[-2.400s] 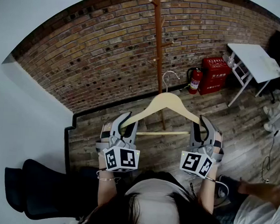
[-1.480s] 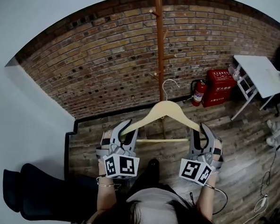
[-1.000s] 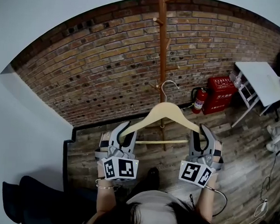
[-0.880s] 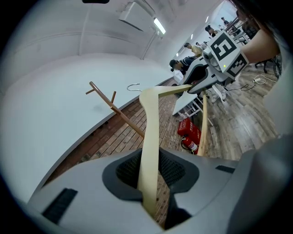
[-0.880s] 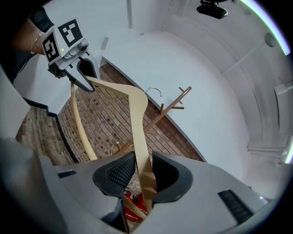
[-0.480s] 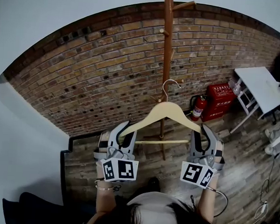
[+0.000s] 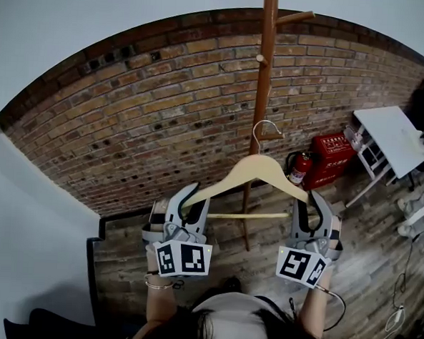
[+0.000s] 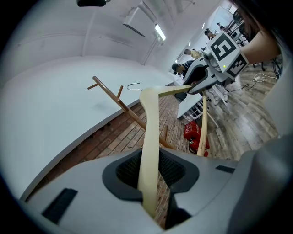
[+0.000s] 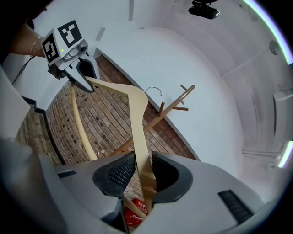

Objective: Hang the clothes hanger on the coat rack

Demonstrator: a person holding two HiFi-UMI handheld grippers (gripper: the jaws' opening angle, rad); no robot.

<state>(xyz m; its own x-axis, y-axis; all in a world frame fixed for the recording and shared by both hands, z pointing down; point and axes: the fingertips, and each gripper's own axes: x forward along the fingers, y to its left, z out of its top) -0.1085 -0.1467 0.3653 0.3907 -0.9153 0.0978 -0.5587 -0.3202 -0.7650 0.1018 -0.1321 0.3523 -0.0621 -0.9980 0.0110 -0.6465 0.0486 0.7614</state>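
Observation:
A pale wooden clothes hanger (image 7: pixel 251 171) with a metal hook (image 7: pixel 266 127) is held level in front of me, one end in each gripper. My left gripper (image 7: pixel 189 199) is shut on its left arm (image 8: pixel 149 151). The right gripper (image 7: pixel 311 206) is shut on its right arm (image 9: pixel 142 151). The brown wooden coat rack (image 7: pixel 261 96) stands against the brick wall just behind the hanger. Its pole rises past the hook, with pegs (image 7: pixel 294 18) near the top. The hook hangs close beside the pole, touching no peg.
A brick wall (image 7: pixel 143 125) runs behind the rack. A red fire extinguisher (image 7: pixel 298 167) and red box (image 7: pixel 333 155) sit at its foot on the right. A white folding table (image 7: pixel 393 137) stands further right. A white wall (image 7: pixel 21 247) is on the left.
Both grippers have carried the hanger up and toward the coat rack. The rack's pole and upper pegs now reach higher into the head view, and the hook sits closer to the pole.

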